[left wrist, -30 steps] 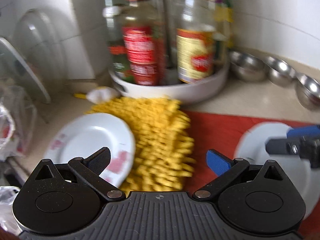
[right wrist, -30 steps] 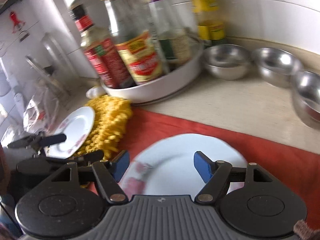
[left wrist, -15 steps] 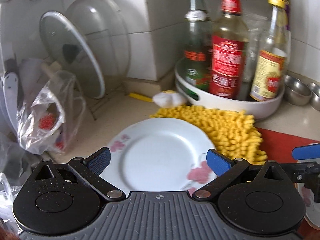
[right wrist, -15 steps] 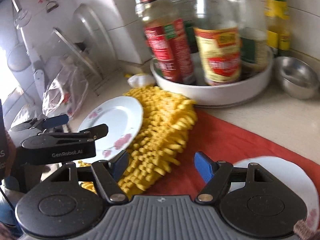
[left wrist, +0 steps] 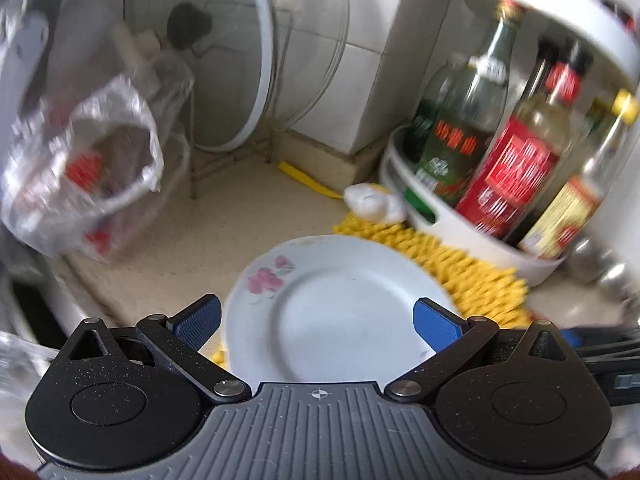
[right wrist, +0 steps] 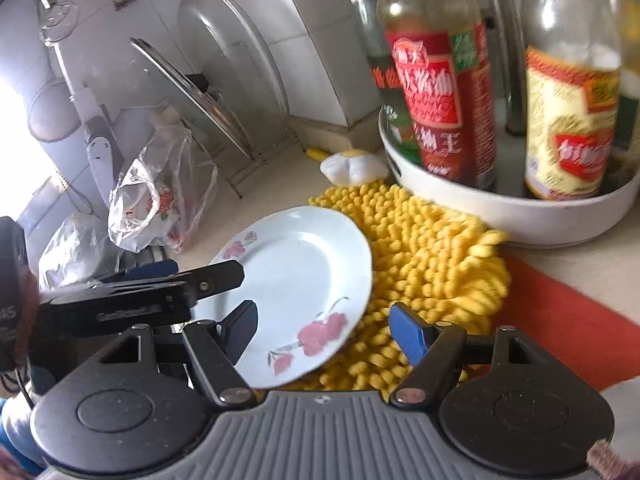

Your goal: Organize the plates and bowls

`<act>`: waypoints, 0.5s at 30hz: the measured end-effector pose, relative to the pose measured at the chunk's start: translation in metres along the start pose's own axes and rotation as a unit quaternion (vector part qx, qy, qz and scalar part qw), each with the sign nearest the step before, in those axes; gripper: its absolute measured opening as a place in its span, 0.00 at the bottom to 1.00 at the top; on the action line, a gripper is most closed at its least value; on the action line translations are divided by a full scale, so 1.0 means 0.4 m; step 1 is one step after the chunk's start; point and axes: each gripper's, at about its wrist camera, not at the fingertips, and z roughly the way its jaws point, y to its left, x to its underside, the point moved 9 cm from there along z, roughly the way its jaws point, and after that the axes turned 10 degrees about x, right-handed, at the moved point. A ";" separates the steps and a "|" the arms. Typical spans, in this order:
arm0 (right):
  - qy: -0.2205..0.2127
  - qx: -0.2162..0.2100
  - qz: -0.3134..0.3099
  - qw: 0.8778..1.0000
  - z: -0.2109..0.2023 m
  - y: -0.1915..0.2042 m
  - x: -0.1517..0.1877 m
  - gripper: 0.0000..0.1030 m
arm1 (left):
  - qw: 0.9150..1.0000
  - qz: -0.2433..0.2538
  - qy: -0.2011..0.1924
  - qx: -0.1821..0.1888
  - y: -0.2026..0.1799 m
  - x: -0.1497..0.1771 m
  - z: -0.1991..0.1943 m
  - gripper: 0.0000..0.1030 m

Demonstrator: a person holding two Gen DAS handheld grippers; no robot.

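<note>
A white plate (left wrist: 336, 312) with pink flower prints lay on the beige tabletop (left wrist: 224, 232), its far rim resting on a yellow chenille cloth (right wrist: 432, 264) and so tilted slightly. The left hand-held gripper (left wrist: 316, 322) hovered over the near part of the plate with its 2 blue-padded fingers (left wrist: 436, 326) spread wide; whether the pads touched the plate could not be told. The right hand-held gripper (right wrist: 324, 332) was likewise spread, with the near rim of the plate and part of the cloth between its fingers and nothing pinched. In the right wrist view the left hand-held gripper (right wrist: 208, 276) reached in from the left, over the plate's left rim.

Beyond the cloth, toward the back edge of the tabletop, stood a white round tray (right wrist: 520, 216) carrying several sauce bottles (right wrist: 444, 92). A red mat (right wrist: 568, 320) lay to the right of the cloth. At the back left corner, 2 glass pot lids (left wrist: 240, 60) stood upright in a wire rack against the tiled wall, with a crumpled clear plastic bag (right wrist: 160, 196) beside them. Steel bowls (left wrist: 600, 268) showed, blurred, just right of the tray.
</note>
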 end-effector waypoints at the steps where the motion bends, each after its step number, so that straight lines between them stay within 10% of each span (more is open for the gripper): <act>1: 0.005 -0.004 0.004 1.000 0.013 0.005 -0.002 0.67 | 1.000 -0.012 -0.002 0.015 0.009 -0.001 0.001 1.00; 15: 0.028 -0.027 0.025 0.999 0.097 0.018 -0.016 0.69 | 0.991 -0.089 0.026 0.101 0.069 0.030 0.067 1.00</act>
